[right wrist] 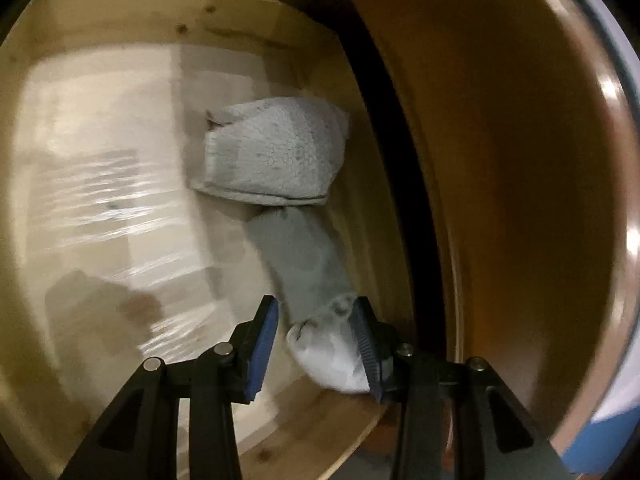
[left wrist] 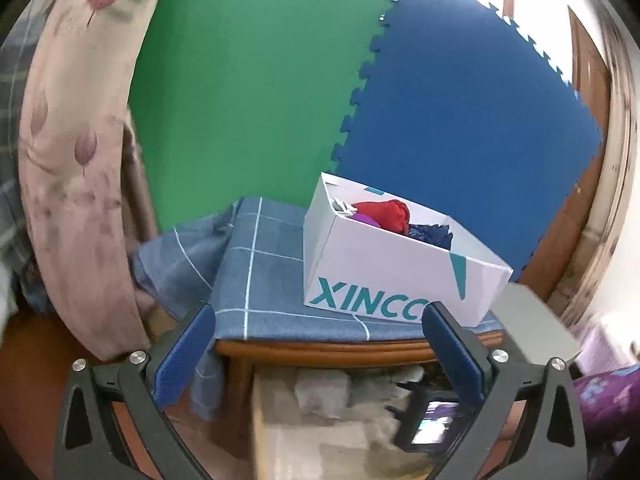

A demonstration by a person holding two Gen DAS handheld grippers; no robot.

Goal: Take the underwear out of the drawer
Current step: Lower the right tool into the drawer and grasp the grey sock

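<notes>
In the right wrist view my right gripper is open inside the wooden drawer. Its blue pads straddle the near end of a grey rolled underwear, with a white piece between the pads. A folded light grey patterned underwear lies farther in, against the drawer's right wall. In the left wrist view my left gripper is open and empty above the open drawer, where grey garments show. My right gripper's body shows in the drawer too.
A white XINCO box holding red and dark blue clothes stands on the blue checked cloth over the cabinet top. Green and blue foam mats stand behind. A pink floral pillow leans at the left.
</notes>
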